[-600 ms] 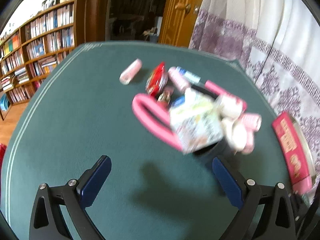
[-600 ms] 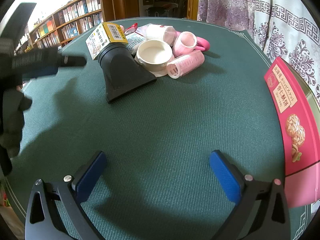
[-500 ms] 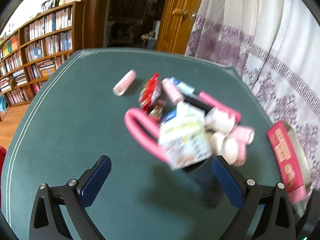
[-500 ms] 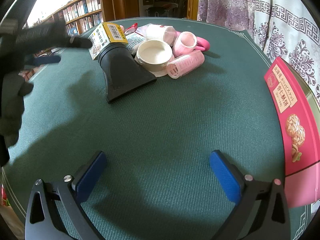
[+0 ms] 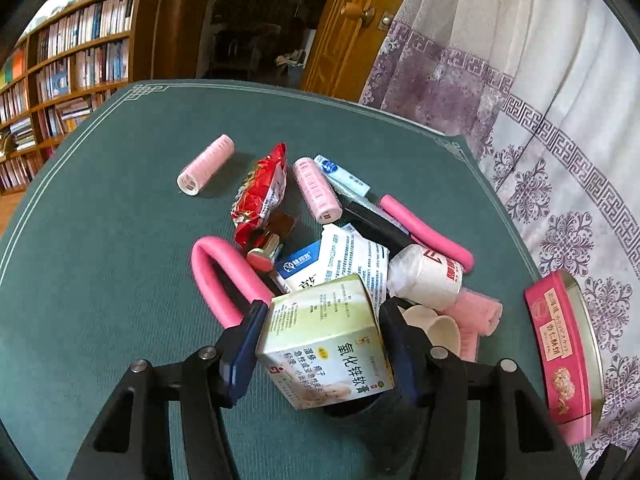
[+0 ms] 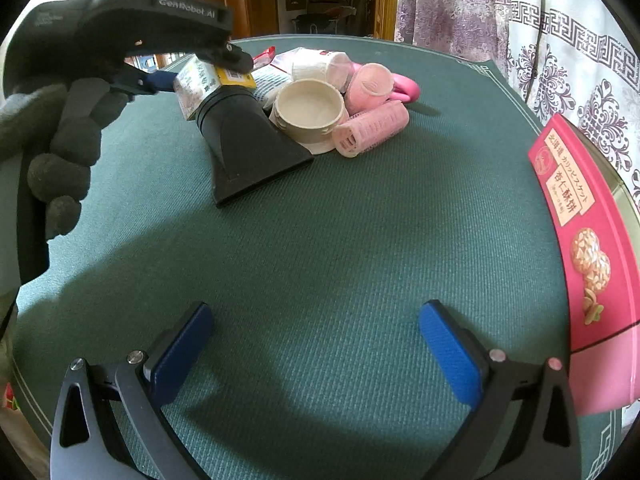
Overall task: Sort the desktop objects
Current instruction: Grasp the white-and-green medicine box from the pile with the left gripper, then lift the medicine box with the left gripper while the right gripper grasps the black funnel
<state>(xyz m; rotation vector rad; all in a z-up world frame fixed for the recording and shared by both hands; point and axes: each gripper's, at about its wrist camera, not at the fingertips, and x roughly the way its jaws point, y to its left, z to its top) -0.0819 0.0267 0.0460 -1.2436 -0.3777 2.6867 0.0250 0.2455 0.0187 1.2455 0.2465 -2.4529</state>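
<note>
A pile of desk objects lies on the green table [image 5: 100, 280]. On top of it is a cream ointment box [image 5: 328, 352] with green print, resting against a black nozzle [image 6: 244, 148]. My left gripper [image 5: 323, 312] is shut on this box, one blue pad pressed to each side. The right wrist view shows the same grip: the left gripper [image 6: 204, 72], held by a gloved hand [image 6: 68, 152], clamps the box [image 6: 196, 88]. My right gripper [image 6: 316, 320] hovers open over bare cloth near the front edge, nothing between its fingers.
The pile holds pink hair rollers [image 6: 372, 128], a cream jar [image 6: 308, 110], a white roll [image 5: 428, 276], a red snack packet [image 5: 262, 192], a lipstick [image 5: 266, 248] and a pink foam loop [image 5: 220, 276]. One roller [image 5: 206, 164] lies apart. A pink biscuit tin [image 6: 580, 240] sits at the right edge.
My left gripper has moved in on the pile and its jaws have gone from wide open to shut on the ointment box. The right gripper has kept still.
</note>
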